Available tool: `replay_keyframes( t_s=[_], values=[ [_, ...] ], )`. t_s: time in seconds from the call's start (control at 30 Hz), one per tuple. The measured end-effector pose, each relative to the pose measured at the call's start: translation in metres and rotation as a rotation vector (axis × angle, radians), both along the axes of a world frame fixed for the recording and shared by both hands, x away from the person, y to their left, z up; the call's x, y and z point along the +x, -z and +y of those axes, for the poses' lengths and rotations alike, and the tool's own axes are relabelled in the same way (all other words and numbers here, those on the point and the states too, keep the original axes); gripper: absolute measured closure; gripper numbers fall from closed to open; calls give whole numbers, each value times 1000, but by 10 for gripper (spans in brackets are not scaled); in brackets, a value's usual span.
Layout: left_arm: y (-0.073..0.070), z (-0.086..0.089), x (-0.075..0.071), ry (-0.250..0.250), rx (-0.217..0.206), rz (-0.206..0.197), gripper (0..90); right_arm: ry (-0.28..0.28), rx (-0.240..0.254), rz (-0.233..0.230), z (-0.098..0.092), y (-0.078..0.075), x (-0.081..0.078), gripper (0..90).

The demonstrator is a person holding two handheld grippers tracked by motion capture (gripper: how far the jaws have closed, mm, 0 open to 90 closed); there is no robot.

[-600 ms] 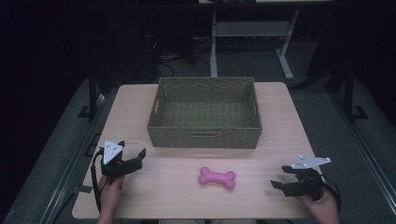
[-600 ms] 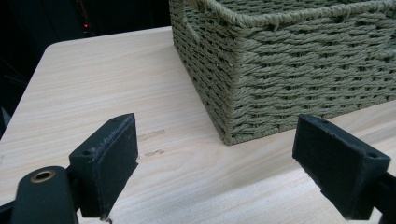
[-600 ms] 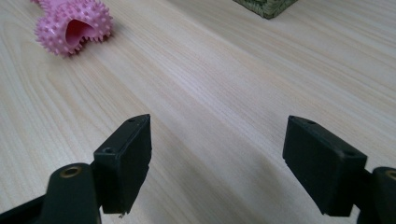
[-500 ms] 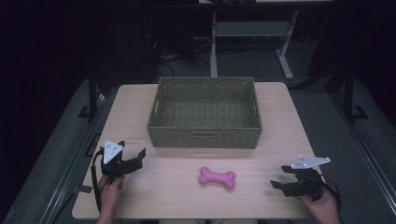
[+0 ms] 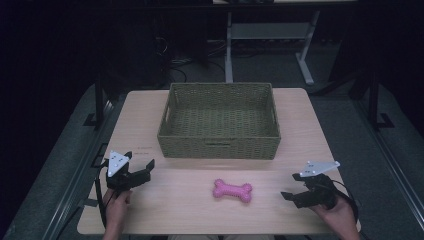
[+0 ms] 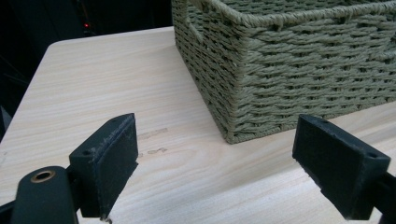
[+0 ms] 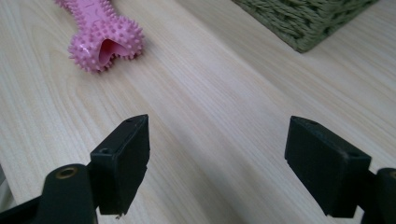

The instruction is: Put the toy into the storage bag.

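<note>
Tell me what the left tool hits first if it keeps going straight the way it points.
Most likely the near corner of the woven basket. The left tool is open over bare table, with that corner just right of its centre line; depth is hard to judge.

Cut off by the top and right edges of the left gripper view: most of the olive woven rectangular basket (image 6: 299, 70), one corner and two walls left visible. In the right gripper view, merely a corner of it at 1 o'clock. Cropped at 11 o'clock there: the pink spiky rubber bone toy (image 7: 100, 37), one knobbed end remaining. Too dark to make out: floor beyond the pale wooden table (image 5: 150, 200).
</note>
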State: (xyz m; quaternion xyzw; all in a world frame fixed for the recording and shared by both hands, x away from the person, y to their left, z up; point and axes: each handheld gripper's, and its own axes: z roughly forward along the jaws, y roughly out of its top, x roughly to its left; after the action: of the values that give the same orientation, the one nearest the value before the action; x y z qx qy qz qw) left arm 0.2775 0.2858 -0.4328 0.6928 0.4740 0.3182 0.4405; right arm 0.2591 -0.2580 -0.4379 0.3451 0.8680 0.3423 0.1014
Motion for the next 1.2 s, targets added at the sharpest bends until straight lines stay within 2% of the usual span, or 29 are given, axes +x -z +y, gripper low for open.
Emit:
replay_keyframes(
  t_s=[0.13, 0.63, 1.2],
  values=[
    [0, 3, 0, -8, -3, 5, 137, -35, -27, 19, 9, -3, 4, 211],
    [1, 3, 2, -6, -1, 8, 137, -123, -78, 51, 33, -19, 11, 201],
    [2, 2, 3, 1, 6, 2, 137, -218, -109, 89, 61, -33, 24, 196]
  ],
)
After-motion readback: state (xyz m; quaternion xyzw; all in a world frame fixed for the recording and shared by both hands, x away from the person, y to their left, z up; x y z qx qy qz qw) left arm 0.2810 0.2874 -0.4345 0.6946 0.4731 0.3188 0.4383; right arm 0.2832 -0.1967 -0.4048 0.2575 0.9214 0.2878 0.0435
